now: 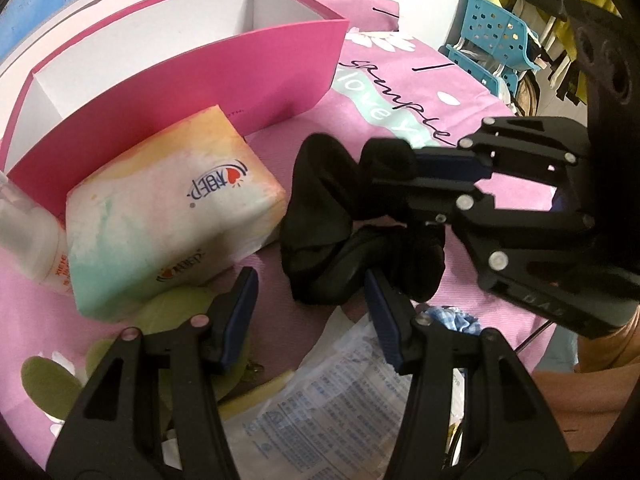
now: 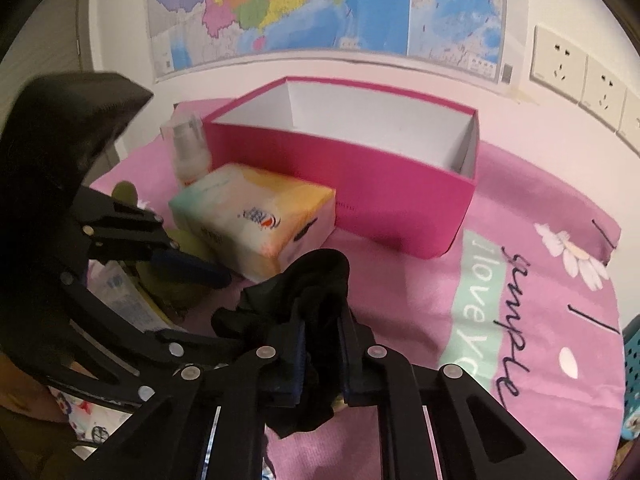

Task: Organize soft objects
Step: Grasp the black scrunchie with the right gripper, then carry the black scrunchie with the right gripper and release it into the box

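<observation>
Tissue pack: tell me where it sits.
The tissue pack lies on the pink cloth, touching the pink box's front wall, beside the spray bottle, left of the black cloth.

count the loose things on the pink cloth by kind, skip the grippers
Box: 1
Tissue pack: 1
Spray bottle: 1
Black cloth: 1
Printed plastic packet: 1
Blue checked fabric, partly hidden: 1
Total: 6

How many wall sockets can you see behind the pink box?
3: the first socket is on the wall right of the map, a second socket beside it, and a third socket cut off by the picture's edge; more may be hidden.
</observation>
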A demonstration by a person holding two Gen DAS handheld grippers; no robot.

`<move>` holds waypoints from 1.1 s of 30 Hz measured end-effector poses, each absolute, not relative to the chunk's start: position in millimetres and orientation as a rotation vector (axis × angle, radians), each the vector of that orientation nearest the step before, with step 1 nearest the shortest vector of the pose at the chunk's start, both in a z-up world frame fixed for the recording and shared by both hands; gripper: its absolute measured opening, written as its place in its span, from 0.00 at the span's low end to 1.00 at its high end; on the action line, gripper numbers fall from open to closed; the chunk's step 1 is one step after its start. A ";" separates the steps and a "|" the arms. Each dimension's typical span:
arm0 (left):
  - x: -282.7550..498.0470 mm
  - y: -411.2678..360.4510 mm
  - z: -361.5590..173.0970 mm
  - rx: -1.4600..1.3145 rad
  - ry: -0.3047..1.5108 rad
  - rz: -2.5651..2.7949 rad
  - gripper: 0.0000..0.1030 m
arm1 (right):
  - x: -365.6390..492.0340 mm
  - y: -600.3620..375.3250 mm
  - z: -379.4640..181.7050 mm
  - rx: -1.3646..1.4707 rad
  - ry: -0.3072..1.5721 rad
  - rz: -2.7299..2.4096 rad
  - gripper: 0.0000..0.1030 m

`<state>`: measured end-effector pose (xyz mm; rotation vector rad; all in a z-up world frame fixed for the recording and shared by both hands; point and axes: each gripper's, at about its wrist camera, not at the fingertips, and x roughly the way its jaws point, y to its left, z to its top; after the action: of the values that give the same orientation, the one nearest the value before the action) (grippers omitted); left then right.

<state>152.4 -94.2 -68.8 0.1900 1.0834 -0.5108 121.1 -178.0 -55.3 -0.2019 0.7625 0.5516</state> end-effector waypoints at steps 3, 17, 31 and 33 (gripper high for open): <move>150.5 -94.8 -66.6 0.190 1.076 -0.515 0.55 | 118.9 -178.8 -48.5 -0.205 0.746 0.548 0.12; 144.4 -97.3 -47.7 0.183 1.000 -0.540 0.37 | 115.0 -178.9 -25.8 -0.178 0.677 0.570 0.10; 184.5 -81.9 25.4 0.139 0.810 -0.457 0.32 | 164.9 -177.6 46.0 -0.114 0.521 0.607 0.10; 199.6 -79.6 31.4 0.132 0.805 -0.436 0.32 | 180.2 -177.9 48.9 -0.098 0.525 0.603 0.10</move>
<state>199.6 -79.6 31.4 0.1319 0.8049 -0.4363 180.2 -177.9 48.9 -0.0981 0.5253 0.6030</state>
